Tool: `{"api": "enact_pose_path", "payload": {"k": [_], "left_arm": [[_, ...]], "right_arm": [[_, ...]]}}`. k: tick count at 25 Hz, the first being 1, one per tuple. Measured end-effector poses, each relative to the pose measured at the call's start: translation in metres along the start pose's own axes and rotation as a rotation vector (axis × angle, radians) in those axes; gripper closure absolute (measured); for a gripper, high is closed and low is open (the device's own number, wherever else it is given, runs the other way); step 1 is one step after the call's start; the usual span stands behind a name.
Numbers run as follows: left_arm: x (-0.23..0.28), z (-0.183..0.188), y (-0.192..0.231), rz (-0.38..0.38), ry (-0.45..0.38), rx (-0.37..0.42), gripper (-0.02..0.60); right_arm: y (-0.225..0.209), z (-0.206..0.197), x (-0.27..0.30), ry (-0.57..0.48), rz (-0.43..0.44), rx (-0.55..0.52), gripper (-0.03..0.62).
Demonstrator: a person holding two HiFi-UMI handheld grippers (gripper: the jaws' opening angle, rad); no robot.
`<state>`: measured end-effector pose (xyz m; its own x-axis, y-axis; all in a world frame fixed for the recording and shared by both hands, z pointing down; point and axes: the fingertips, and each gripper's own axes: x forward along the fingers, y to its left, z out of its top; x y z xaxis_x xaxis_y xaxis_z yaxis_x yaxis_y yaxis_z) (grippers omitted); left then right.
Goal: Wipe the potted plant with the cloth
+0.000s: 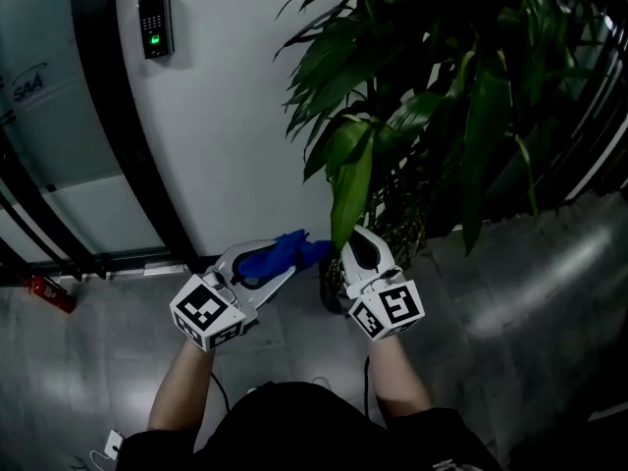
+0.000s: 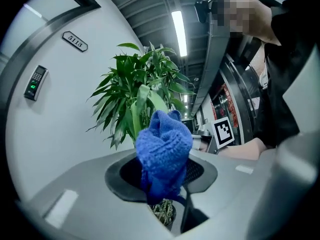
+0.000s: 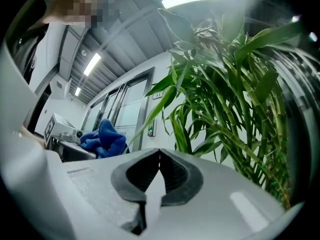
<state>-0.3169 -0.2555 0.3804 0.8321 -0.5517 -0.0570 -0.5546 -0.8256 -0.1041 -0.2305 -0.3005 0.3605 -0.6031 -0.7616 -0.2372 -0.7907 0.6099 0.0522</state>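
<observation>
The potted plant [image 1: 442,116] is tall, with long green leaves, and stands against a white wall; its dark pot [image 1: 330,290] shows between my two grippers. My left gripper [image 1: 294,263] is shut on a bunched blue cloth [image 1: 287,251], held just left of a drooping leaf [image 1: 351,180]. In the left gripper view the cloth [image 2: 164,151] bulges up out of the jaws, with the plant [image 2: 140,94] behind it. My right gripper [image 1: 351,245] is shut with nothing in it, its tips beside that leaf's lower end. In the right gripper view the stalks [image 3: 235,99] rise close on the right.
A keypad reader [image 1: 155,25] hangs on the white wall [image 1: 235,116] left of the plant. A dark door frame [image 1: 128,116] runs beside it, with a red extinguisher [image 1: 47,292] at its foot. Glazing with dark bars [image 1: 599,135] stands behind the plant. The floor [image 1: 530,302] is glossy grey.
</observation>
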Motion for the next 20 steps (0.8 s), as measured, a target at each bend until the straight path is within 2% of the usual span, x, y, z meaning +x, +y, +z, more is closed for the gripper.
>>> {"api": "enact_pose_path", "payload": {"k": [3,5,7,10,15,20], "left_arm": [[-0.02,-0.003,0.006,0.005,-0.037,-0.112,0.427],[-0.032,-0.002,0.009,-0.011,-0.086,-0.214,0.427],[-0.044,-0.001,0.01,-0.029,-0.136,-0.275,0.428],[-0.062,0.001,0.011,-0.04,-0.177,-0.271,0.426],[-0.089,-0.004,0.01,-0.043,-0.201,-0.266,0.426],[-0.112,-0.006,0.002,-0.012,-0.213,-0.269,0.426]], "right_arm": [[0.003,-0.012,-0.004,0.031,-0.037,0.018,0.591],[0.006,-0.019,-0.006,0.053,-0.069,0.018,0.591],[0.012,-0.023,-0.01,0.07,-0.098,0.011,0.591],[0.022,-0.025,-0.028,0.094,-0.147,0.003,0.591],[0.032,-0.034,-0.061,0.144,-0.219,-0.007,0.591],[0.033,-0.027,-0.088,0.124,-0.245,-0.009,0.591]]}}
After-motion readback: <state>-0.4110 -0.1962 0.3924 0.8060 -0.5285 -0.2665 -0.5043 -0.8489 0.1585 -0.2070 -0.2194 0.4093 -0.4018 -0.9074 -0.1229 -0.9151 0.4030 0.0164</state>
